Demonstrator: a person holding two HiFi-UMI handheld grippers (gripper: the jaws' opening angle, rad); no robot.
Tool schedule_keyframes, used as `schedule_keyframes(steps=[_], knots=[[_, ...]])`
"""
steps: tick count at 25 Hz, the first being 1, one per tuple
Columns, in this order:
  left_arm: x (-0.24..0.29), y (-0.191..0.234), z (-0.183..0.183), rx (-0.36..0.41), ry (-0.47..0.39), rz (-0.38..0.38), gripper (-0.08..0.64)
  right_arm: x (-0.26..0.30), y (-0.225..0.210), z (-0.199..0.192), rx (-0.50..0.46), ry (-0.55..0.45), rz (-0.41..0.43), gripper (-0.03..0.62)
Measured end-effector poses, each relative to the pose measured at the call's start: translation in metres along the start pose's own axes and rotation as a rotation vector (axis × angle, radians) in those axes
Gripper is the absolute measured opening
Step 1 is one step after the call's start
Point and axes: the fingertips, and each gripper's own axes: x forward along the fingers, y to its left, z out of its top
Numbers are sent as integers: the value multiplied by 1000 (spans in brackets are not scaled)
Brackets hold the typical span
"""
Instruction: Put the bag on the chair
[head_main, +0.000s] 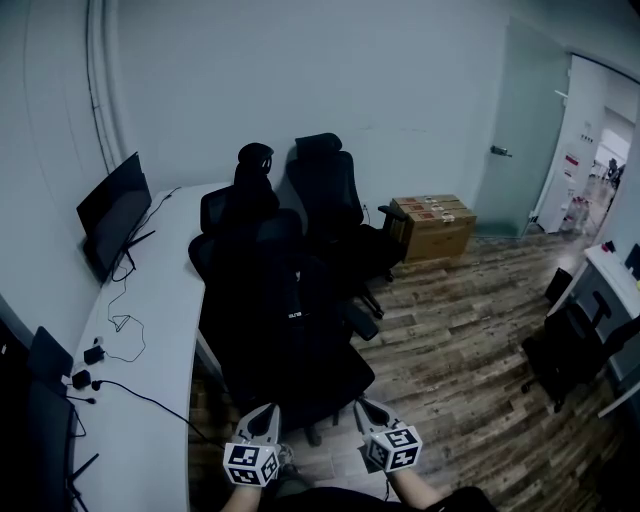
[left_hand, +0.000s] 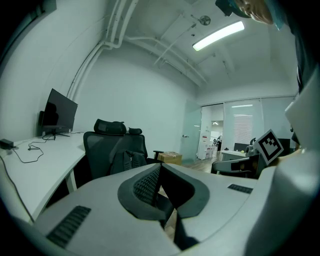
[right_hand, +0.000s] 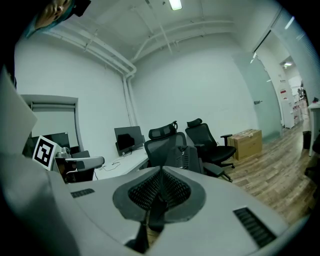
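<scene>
Desk (head_main: 150, 330) runs down the left, with the nearest chair (head_main: 325, 385) parked at its long edge. Bag (left_hand: 127, 161) sits on that chair's seat, leaning on the backrest — I'd say that's what keeps it upright. Left gripper (head_main: 268, 412) and right gripper (head_main: 368, 408) are both closed on nothing, low by me, clear of the chair — placement looks done.

An office. A long white desk (head_main: 160, 300) with a monitor (head_main: 113, 212) runs along the left wall (head_main: 50, 120), black swivel chairs (head_main: 330, 200) beside it. A glass door (head_main: 520, 130) stands far right.
</scene>
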Motion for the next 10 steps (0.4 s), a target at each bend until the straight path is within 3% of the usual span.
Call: schedule_keyframes(steps=[10], knots=[[0,-4,-7,-23,11,1,20,-1,3,8,-2,-10,22,49]])
